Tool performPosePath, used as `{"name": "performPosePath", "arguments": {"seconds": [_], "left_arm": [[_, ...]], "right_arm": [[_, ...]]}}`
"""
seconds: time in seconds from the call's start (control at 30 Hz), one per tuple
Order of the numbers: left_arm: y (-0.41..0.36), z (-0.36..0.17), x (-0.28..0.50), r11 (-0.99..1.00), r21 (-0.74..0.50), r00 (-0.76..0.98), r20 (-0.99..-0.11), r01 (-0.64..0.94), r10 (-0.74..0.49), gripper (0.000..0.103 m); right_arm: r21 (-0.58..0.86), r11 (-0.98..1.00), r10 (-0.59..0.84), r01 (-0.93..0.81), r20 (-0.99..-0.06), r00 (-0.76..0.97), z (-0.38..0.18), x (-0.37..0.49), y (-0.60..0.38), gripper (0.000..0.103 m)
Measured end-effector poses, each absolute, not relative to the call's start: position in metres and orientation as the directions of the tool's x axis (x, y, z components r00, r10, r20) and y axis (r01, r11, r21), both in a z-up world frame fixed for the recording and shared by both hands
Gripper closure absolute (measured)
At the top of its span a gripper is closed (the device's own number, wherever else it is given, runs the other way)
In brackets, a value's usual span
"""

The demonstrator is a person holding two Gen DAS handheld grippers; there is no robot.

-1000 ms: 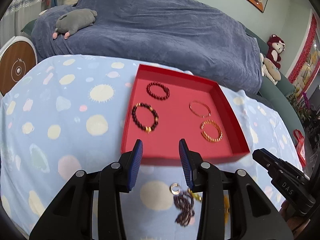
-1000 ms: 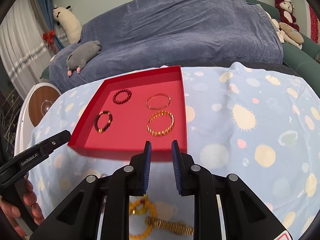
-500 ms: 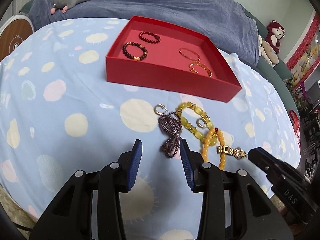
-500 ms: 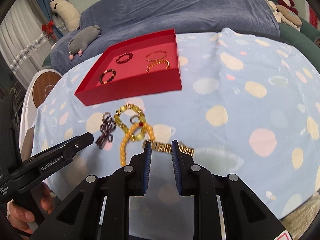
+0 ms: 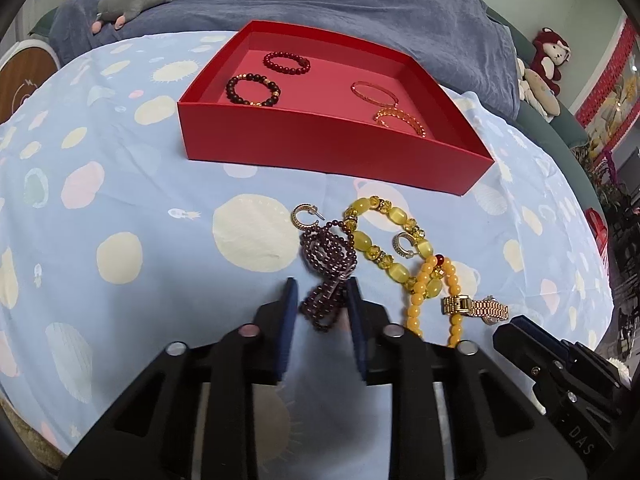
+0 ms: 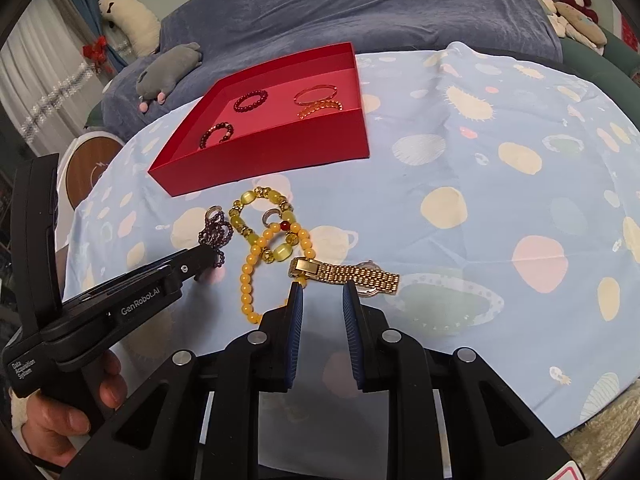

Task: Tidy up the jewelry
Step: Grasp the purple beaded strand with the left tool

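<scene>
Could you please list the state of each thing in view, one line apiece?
Left gripper: jaws just closing around the purple beads, contact unclear.
Right gripper: narrowly open, empty, just short of the watch.
Purple beads: bunched on the cloth.
Gold watch: flat, strap unclasped.
Red tray: holds four bracelets.

A tray (image 5: 332, 148) is sitting on the tablecloth (image 5: 120, 200) in front of the sofa (image 5: 320, 0), with four bracelets (image 5: 253, 89) lying inside it. Nearer than the tray, a bead strand (image 5: 326, 264), two earrings (image 5: 304, 216), two bead bracelets (image 5: 384, 240) and a watch (image 6: 348, 274) are lying together. The left gripper (image 5: 322, 292) is straddling the strand's near end; the right gripper (image 6: 322, 292) is sitting just before the watch.
</scene>
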State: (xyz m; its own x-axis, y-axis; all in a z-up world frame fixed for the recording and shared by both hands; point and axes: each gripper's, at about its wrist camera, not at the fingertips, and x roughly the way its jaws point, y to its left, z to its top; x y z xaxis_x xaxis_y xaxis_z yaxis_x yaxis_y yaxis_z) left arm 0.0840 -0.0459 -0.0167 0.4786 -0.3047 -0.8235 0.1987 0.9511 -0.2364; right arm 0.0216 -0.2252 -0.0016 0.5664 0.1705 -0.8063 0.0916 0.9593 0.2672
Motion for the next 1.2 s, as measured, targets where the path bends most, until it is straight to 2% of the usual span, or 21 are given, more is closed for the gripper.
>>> {"name": "performPosePath", "arguments": {"seconds": [0.1,0.2,0.5,0.9,1.03,1.2], "left_arm": [[-0.044,-0.016,0.083,0.951,-0.233,0.488,-0.818,0.203,-0.305,0.094],[-0.037,-0.013,0.08,0.951,-0.24,0.496,-0.813,0.194,-0.306,0.096],[-0.013,-0.015,0.072,0.957,-0.251,0.494,-0.82,0.142,-0.289,0.096],[-0.014,-0.018,0.071,0.954,-0.261,0.489,-0.819,0.148,-0.3,0.096],[-0.015,-0.018,0.071,0.954,-0.261,0.489,-0.819,0.147,-0.3,0.096],[-0.015,-0.018,0.071,0.953,-0.264,0.488,-0.819,0.147,-0.302,0.096]], "right_arm": [[0.27,0.96,0.179,0.079,-0.805,0.566,-0.002,0.022,-0.221,0.082],[0.271,0.96,0.188,0.067,-0.807,0.56,-0.003,0.023,-0.216,0.082],[0.27,0.961,0.191,0.059,-0.805,0.561,-0.007,0.027,-0.209,0.082],[0.259,0.953,0.124,0.156,-0.806,0.579,-0.008,0.034,-0.244,0.082],[0.278,0.946,0.136,0.168,-0.809,0.572,-0.016,0.044,-0.253,0.072],[0.277,0.947,0.147,0.161,-0.822,0.55,-0.02,0.041,-0.25,0.072]]}}
